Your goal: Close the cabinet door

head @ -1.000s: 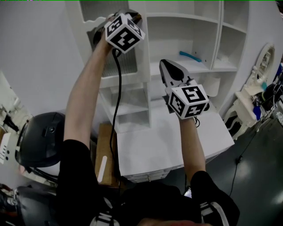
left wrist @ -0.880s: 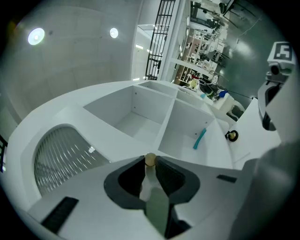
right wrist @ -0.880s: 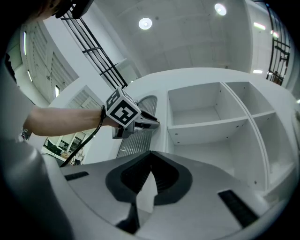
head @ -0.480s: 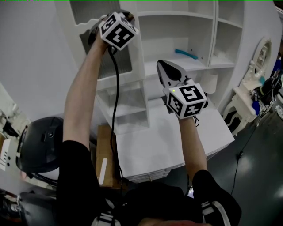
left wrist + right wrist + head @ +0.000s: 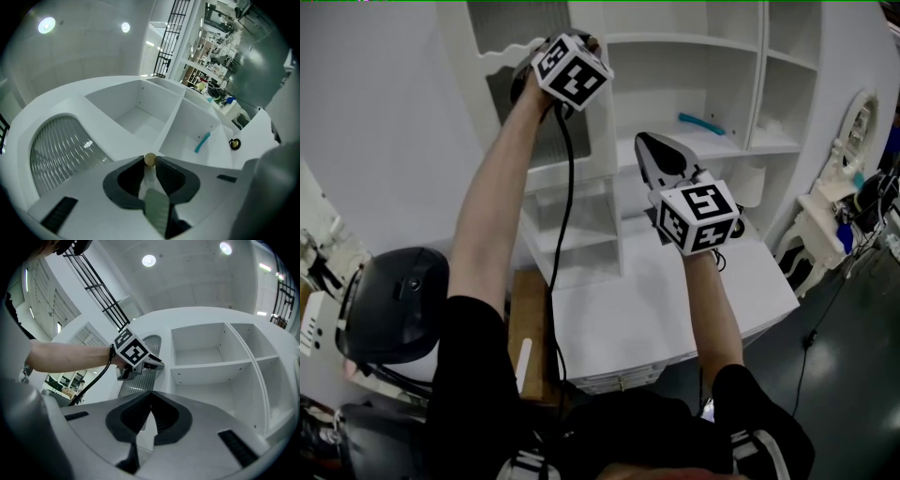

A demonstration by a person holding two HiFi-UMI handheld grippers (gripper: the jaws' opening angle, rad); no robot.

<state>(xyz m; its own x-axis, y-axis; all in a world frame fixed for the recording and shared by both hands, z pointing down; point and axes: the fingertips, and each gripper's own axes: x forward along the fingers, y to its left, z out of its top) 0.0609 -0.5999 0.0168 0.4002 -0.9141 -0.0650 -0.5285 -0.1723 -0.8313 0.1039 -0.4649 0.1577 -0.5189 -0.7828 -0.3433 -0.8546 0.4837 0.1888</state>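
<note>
Left gripper (image 5: 149, 162) sits further right at the top of the head view than half a second ago, and the door has swung with it; right gripper (image 5: 151, 394) hangs mid-frame, jaws together on nothing. Left jaws are clamped on the small round tan knob (image 5: 149, 159) at the free edge of the cabinet door (image 5: 110, 140), upper left of the head view. That's the right hold, but the knob looks smooth and slippy. Door reads light and stiff: white frame, arched ribbed glass pane (image 5: 61, 150), likely fragile, so ease it onto the white shelf unit (image 5: 757, 84) behind.
</note>
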